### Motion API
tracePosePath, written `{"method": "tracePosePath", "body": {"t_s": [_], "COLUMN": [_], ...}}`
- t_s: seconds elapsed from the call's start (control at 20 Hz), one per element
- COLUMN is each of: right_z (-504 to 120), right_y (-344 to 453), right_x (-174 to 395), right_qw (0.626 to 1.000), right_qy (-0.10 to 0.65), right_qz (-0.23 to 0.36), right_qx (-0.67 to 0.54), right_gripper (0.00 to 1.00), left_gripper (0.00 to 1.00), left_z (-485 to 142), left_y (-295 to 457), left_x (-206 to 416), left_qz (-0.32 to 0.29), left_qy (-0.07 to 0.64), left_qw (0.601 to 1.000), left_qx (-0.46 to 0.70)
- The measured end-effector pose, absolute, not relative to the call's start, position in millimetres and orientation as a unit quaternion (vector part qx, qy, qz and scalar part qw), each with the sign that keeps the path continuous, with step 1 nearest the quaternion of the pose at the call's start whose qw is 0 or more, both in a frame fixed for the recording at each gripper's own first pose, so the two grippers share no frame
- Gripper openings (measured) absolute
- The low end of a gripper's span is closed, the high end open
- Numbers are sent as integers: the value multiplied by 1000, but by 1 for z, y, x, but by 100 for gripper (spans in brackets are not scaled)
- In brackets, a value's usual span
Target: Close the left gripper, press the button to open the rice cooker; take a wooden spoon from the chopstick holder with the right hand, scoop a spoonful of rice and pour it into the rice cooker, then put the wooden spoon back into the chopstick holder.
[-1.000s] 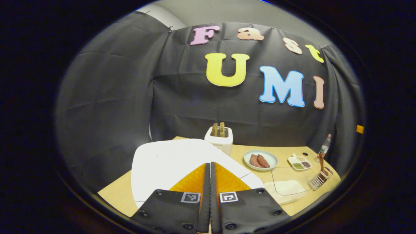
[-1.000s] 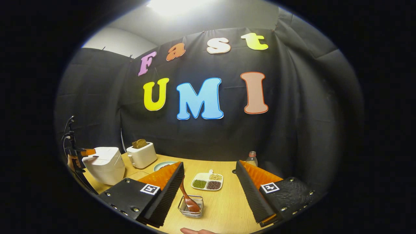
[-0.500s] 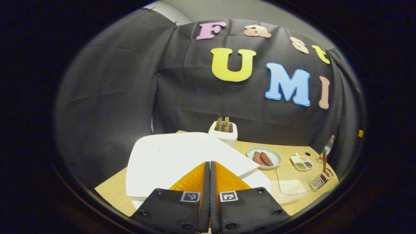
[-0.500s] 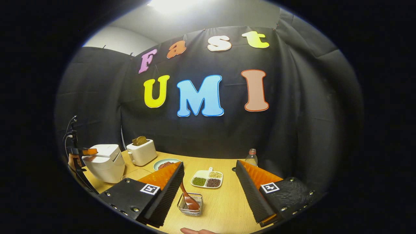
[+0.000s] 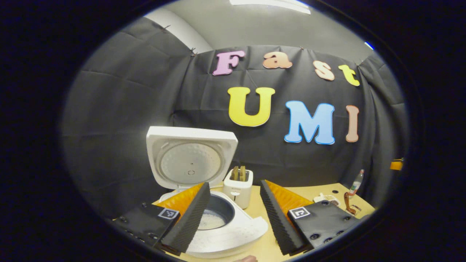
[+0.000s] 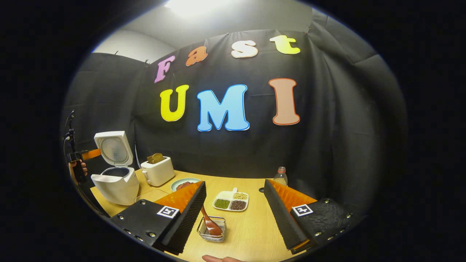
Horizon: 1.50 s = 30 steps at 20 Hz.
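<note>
Change: since the earlier frames we see the rice cooker [image 5: 222, 225] lid [image 5: 191, 157] swung up, and our left tongs [image 5: 233, 214] parted from clenched to released.
Left tongs: spread wide, grasping nothing, held above the cooker's front rim.
Rice cooker: open at the counter's [image 6: 251, 225] left end, lid upright; a pale layer lies in the inner pot [image 5: 214, 215].
Right tongs [image 6: 235, 214]: released, empty, hovering over the chopstick holder [image 6: 212, 230].
Wooden spoon [image 6: 210, 223]: leaning in that wire holder, untouched.
Neighbours: toaster [image 6: 157, 171] just beside the cooker; divided dish of beans [image 6: 230, 201] behind the holder.
</note>
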State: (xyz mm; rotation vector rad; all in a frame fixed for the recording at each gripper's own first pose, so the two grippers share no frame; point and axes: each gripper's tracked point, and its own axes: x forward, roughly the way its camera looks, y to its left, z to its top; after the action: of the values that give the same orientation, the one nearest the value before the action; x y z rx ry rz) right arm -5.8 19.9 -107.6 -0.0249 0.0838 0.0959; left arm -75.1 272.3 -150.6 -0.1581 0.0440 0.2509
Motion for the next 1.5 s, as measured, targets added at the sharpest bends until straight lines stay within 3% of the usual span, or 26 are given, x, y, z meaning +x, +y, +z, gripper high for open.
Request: {"method": "tracePosePath", "body": {"t_s": [0.35, 0.95, 1.5], "right_z": [-142, -225, -271], "right_y": [26, 105, 131], "right_x": [13, 75, 133], "right_qw": [996, 982, 977], "right_qy": [73, 138, 180], "right_qz": [53, 121, 102], "right_qx": [-21, -33, -45], "right_gripper": [98, 98, 98], "left_gripper": [96, 96, 96], "left_z": [-144, -132, -151], "left_y": [222, 170, 170], "left_x": [-66, -79, -77], "left_qz": [80, 30, 18], "left_qy": [13, -2, 12], "left_qw": [995, 999, 999], "left_qx": [-61, -44, -48]}}
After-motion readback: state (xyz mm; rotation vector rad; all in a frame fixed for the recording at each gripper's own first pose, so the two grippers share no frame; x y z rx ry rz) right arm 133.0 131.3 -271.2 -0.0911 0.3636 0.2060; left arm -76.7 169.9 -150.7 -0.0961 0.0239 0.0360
